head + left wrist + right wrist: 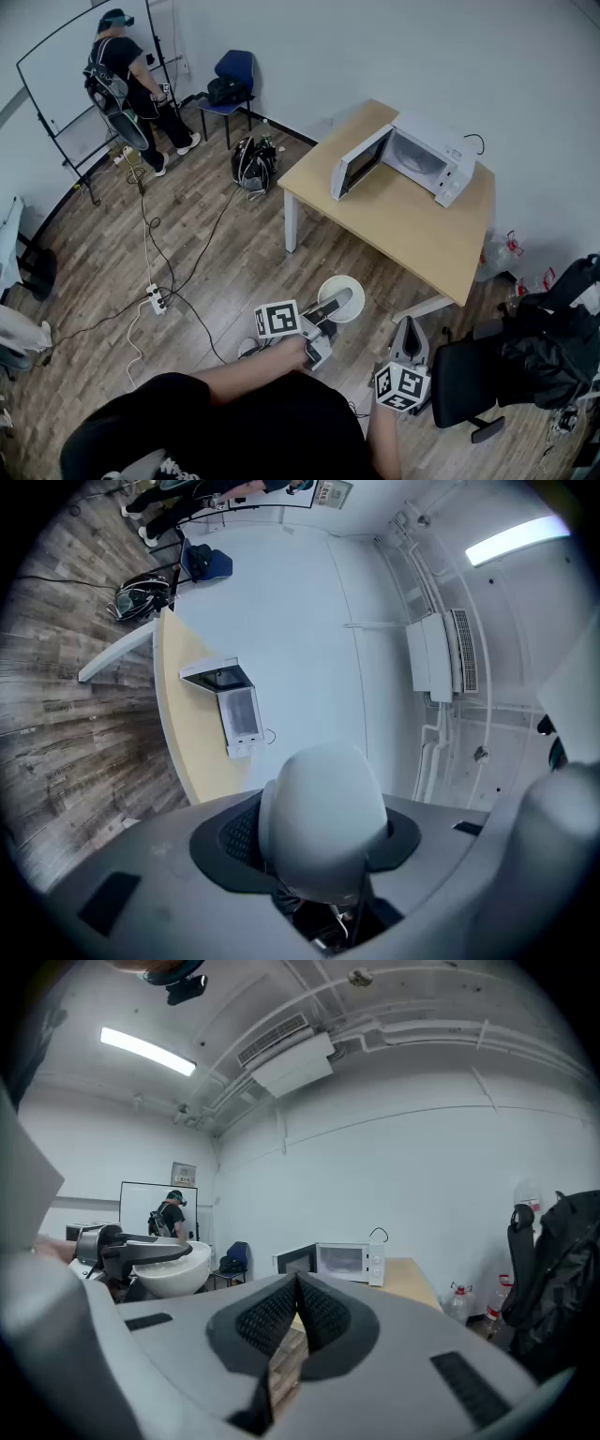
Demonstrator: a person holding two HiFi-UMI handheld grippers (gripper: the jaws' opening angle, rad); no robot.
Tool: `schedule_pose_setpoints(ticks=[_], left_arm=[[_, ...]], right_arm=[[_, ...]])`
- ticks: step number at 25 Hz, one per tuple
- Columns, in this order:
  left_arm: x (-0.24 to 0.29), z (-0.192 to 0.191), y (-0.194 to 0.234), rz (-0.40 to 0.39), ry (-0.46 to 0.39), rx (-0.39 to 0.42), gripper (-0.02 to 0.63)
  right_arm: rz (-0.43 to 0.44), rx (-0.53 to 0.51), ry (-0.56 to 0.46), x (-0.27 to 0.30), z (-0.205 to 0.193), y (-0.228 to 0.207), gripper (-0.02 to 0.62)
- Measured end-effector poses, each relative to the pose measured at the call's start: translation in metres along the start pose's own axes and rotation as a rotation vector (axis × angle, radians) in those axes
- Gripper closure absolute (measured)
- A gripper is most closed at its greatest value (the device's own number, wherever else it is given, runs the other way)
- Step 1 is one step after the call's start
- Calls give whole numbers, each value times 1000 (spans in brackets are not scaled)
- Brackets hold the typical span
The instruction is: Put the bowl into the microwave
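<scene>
A white bowl (351, 285) hangs in the air over the wooden floor, in front of the table, with my left gripper (337, 303) shut on its rim. In the left gripper view the bowl (323, 817) fills the space between the jaws. The white microwave (420, 155) stands on the far side of the light wooden table (412, 230), its door (358, 164) swung open to the left. My right gripper (410, 339) is lower right of the bowl, shut and empty. From the right gripper view the bowl (169, 1274) is at the left and the microwave (342, 1260) is straight ahead.
A person (127, 75) stands at a whiteboard at the far left. A blue chair (234, 80) and a backpack (253, 161) are beyond the table's left end. Cables and a power strip (155, 298) lie on the floor. A black office chair (487, 375) stands at my right.
</scene>
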State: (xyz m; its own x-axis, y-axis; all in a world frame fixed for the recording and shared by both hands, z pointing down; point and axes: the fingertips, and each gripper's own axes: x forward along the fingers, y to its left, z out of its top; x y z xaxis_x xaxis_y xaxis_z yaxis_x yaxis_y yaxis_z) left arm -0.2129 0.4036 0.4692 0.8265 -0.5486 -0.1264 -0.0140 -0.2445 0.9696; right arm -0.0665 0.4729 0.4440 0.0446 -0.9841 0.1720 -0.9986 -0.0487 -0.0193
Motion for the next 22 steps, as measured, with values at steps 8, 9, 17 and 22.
schedule_pose_setpoints(ticks=[8, 9, 17, 22], left_arm=[[10, -3, 1, -39, -40, -75, 393], [10, -3, 7, -15, -34, -66, 393], [55, 7, 24, -29, -30, -135, 393], [102, 32, 44, -51, -38, -138, 393]], right_arm=[[34, -16, -35, 9, 2, 2, 535], [33, -24, -34, 10, 3, 2, 535], [26, -54, 7, 38, -7, -18, 535], [-26, -66, 44, 67, -10, -43, 535]])
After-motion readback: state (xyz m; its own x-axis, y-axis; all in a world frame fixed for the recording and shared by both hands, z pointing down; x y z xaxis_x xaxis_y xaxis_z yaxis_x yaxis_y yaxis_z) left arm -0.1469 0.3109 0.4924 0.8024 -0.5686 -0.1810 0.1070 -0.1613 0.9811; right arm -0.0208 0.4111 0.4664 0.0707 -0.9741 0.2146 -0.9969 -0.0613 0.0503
